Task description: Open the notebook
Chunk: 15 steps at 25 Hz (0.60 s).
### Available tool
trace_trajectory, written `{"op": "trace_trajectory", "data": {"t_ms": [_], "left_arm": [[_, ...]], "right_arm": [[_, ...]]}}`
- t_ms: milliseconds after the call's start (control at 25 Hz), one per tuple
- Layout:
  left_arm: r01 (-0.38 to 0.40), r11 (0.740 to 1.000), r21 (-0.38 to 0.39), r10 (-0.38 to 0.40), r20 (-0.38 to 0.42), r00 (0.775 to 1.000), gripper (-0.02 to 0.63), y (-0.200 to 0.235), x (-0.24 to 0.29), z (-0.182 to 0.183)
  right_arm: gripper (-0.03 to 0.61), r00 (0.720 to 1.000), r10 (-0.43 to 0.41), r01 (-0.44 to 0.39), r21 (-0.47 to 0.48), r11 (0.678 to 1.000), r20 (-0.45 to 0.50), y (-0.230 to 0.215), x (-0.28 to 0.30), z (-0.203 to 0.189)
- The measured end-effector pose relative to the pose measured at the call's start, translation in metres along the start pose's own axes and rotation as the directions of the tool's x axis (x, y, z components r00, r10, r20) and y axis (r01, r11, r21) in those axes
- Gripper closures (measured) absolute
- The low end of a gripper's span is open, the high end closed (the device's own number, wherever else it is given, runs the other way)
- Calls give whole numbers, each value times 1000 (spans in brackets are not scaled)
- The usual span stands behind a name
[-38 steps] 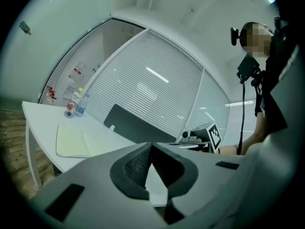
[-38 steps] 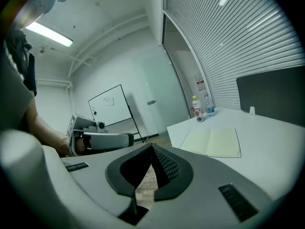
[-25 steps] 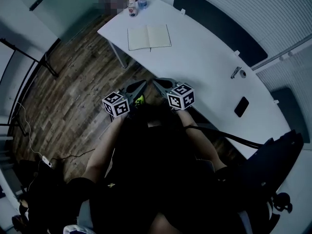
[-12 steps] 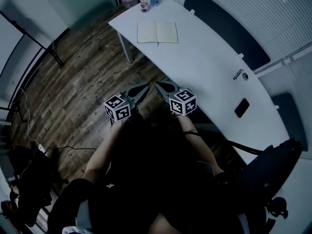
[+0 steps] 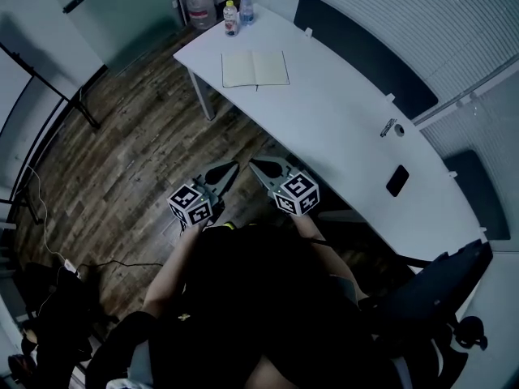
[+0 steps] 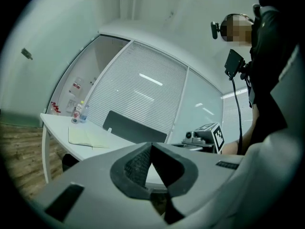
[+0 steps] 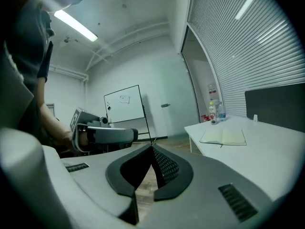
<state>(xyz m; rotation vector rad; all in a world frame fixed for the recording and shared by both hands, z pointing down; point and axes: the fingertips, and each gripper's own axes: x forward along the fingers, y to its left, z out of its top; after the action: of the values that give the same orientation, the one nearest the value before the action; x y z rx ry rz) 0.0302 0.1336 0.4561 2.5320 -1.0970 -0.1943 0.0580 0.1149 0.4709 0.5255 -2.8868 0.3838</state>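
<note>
While both are held above the wooden floor at the table's near side, the left gripper is clenched on nothing, its jaws pressed together. Just to its right, apart from it, the right gripper is likewise clenched and empty. Both are well apart from the notebook, which lies spread open near the far left end of the white table, with two bottles standing beyond it. Farther right on the table lies a dark phone.
</note>
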Motion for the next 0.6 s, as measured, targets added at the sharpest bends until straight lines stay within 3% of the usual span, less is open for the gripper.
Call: {"op": "trace_trajectory", "data": {"t_ms": [600], "left_arm": [[43, 999, -15, -43, -21, 999, 611, -13, -8, -9]], "right_arm": [[586, 999, -28, 28, 27, 999, -16, 20, -2, -11]]}}
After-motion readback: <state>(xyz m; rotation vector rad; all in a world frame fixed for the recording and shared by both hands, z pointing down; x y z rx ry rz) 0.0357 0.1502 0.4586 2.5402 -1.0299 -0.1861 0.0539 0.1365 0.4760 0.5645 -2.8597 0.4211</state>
